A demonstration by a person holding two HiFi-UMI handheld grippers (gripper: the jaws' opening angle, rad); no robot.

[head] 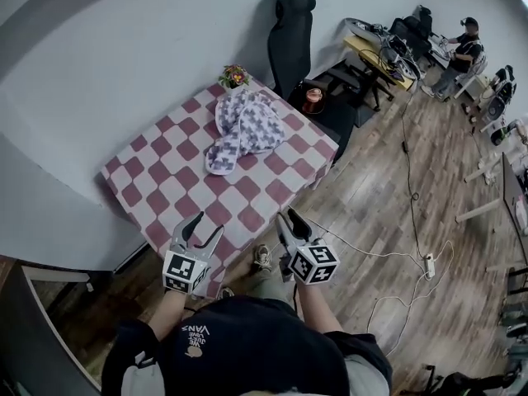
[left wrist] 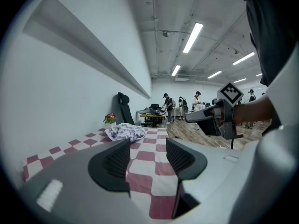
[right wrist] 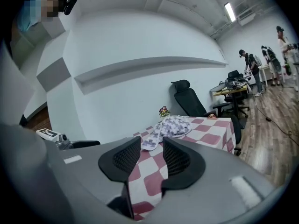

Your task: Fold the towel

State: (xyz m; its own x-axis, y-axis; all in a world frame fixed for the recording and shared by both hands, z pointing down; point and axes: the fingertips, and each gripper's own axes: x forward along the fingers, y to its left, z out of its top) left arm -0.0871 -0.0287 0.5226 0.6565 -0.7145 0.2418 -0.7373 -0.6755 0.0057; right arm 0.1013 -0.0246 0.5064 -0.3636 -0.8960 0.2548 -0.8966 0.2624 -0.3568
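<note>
Crumpled patterned towel (head: 242,130) heaped at far end of checked table (head: 165,180), beside flower pot (head: 234,77); corners lost in the folds. At near edge, well apart from it: left gripper (head: 206,225) gaping wide, right gripper (head: 289,219) narrower, both empty. Beyond: black chair (head: 292,31), wooden floor (head: 388,221).

Pale grey wall (head: 124,56) with a long ledge. Wood-plank floor (head: 388,188). Red-and-white checked table (head: 165,188) against the wall, black high-back office chair (head: 290,31) just beside it. Cluttered yellow desk (head: 379,56) farther off. Ceiling strip lights (left wrist: 192,37) on. White power strip (head: 428,264) on the floor.
</note>
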